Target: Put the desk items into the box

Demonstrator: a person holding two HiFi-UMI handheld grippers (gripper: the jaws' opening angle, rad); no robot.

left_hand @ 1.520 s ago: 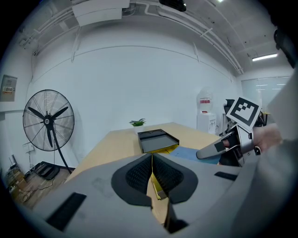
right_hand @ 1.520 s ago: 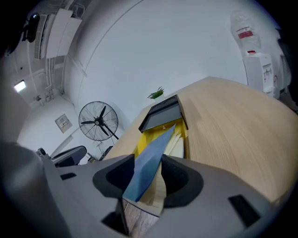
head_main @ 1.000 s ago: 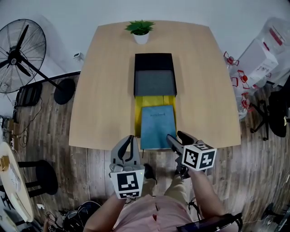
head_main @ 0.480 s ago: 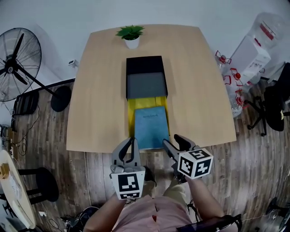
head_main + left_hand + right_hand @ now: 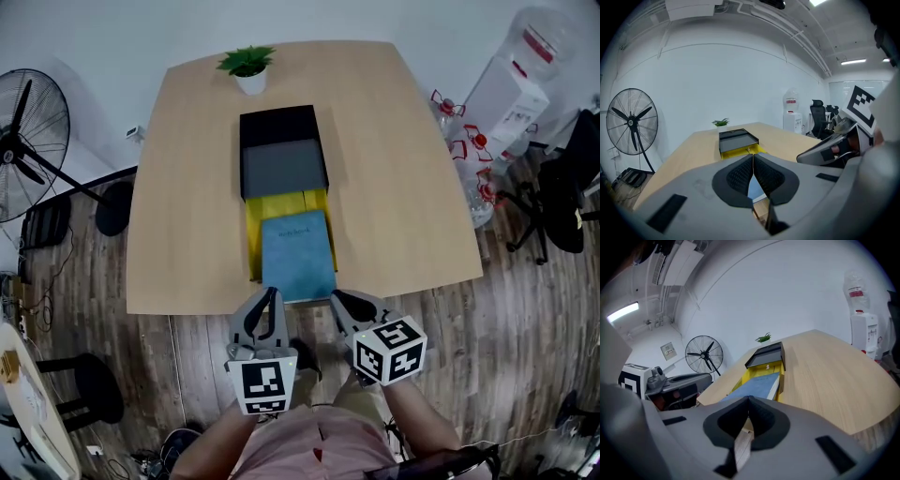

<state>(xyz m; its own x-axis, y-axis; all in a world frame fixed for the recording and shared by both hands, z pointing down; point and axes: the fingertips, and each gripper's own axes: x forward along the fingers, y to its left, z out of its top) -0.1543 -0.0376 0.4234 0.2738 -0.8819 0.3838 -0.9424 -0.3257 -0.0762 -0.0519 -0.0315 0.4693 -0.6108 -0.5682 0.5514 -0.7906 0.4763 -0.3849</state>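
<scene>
A blue notebook lies on a yellow folder at the near middle of the wooden table. Behind them stands an open black box with a grey bottom. My left gripper hangs just off the table's near edge, left of the notebook, shut and empty. My right gripper is beside it, also off the edge, shut with nothing in it. From the left gripper view, the box lies straight ahead. Past the right gripper I see the notebook.
A small potted plant stands at the table's far edge. A floor fan is at the left. A water dispenser and an office chair are at the right. Wooden floor lies below the grippers.
Both grippers have drawn back a little toward me, and the right one no longer overlaps the notebook's near edge. My head view has shifted, so the table sits further left.
</scene>
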